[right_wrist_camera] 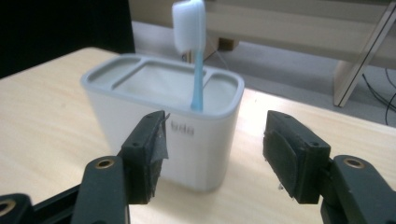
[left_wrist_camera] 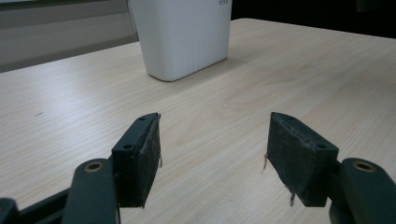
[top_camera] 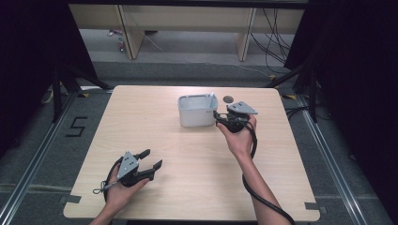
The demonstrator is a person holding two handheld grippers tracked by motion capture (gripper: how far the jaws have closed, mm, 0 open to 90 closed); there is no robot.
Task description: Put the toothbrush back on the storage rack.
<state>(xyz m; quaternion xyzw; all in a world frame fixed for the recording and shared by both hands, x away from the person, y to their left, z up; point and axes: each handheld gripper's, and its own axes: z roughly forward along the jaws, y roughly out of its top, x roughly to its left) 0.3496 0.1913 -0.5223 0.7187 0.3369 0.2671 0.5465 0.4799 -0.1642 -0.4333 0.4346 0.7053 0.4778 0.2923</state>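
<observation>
Wood table (top_camera: 187,154) – toothbrush (right_wrist_camera: 196,70) upright in holder (right_wrist_camera: 187,135).

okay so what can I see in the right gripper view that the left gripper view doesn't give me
The right gripper view gives the holder's top rim with its compartments and a blue-handled toothbrush standing upright in one, white head up. The left gripper view gives the plain ribbed side of that white holder, top cut off. Both share the wooden table, the holder, and an open hand-held gripper with nothing between its jaws.

left hand-held gripper (top_camera: 152,159) agape; right hand-held gripper (top_camera: 217,117) agape
</observation>
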